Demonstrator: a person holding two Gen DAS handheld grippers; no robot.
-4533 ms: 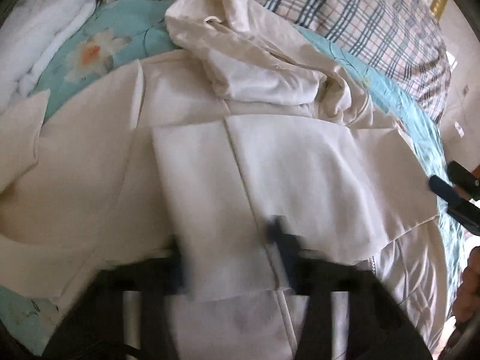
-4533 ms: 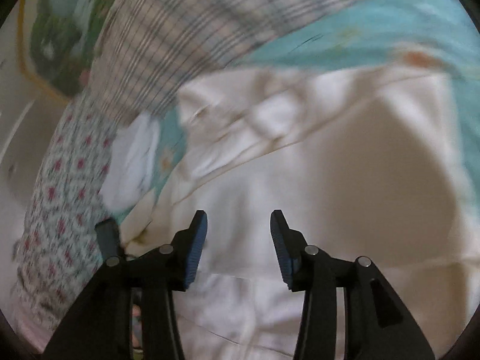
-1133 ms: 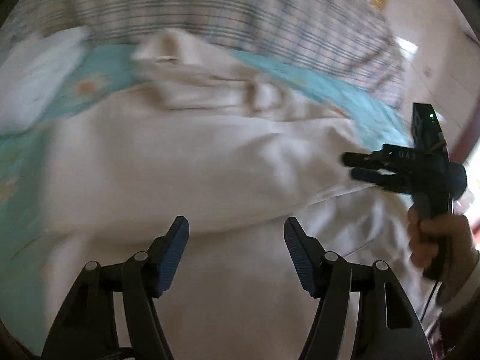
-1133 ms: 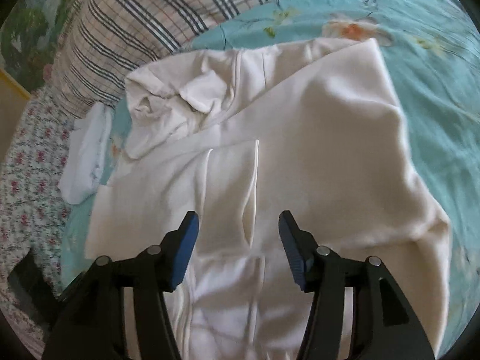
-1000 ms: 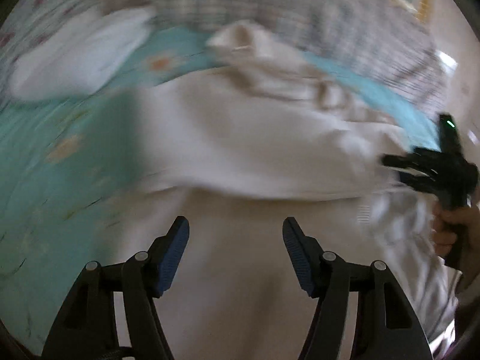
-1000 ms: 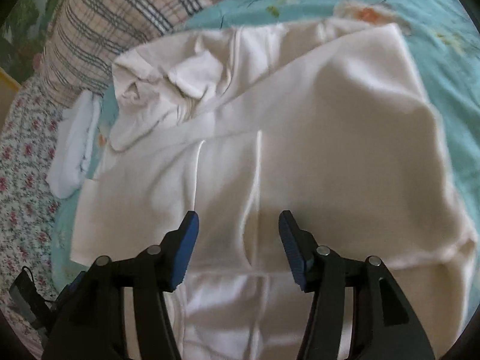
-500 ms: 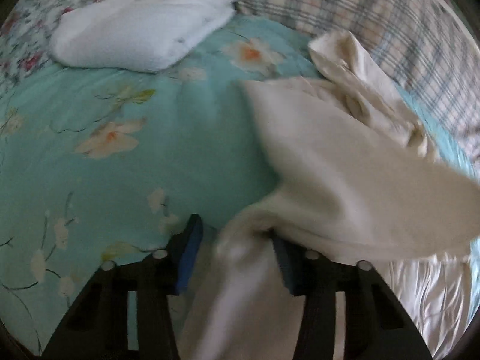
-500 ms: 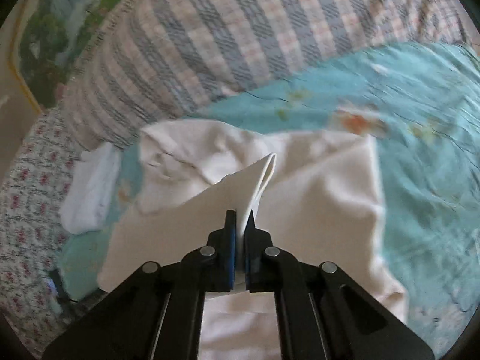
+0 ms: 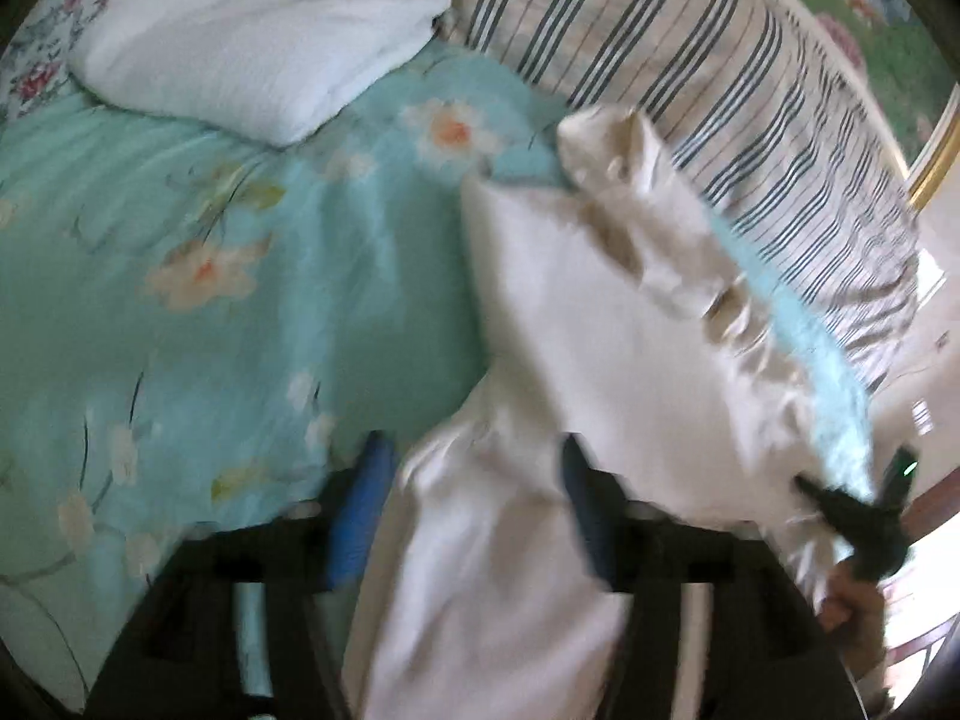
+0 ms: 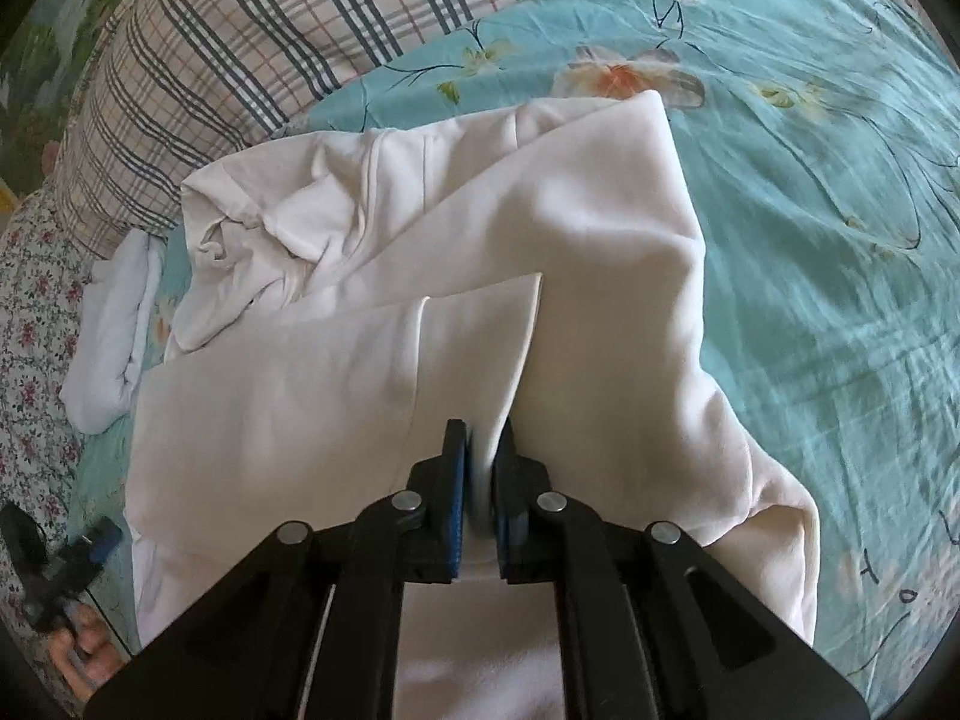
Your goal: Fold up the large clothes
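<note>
- The large cream-white cotton garment (image 10: 540, 252) lies on the turquoise floral bedsheet (image 10: 810, 180), its crumpled hood end toward the blue-and-pink plaid pillow (image 10: 288, 30).
- The right gripper (image 10: 478, 468) is pressed together, pinching a raised fold of the garment between its blue pads.
- The left gripper (image 9: 474, 516) has its fingers spread with cloth bunched between them; the view is blurred (so whether either pad touches the fabric is unclear).
- Risk: only one side looks firmly held, so lifting now would likely let the left edge sag and skew the fold.
- Risk: the right pinch seems to catch a narrow ridge of the fabric; a quick pull could slip it free.
- The folded white towel (image 9: 252, 54) sits well apart near the pillow, unlikely to interfere.
</note>
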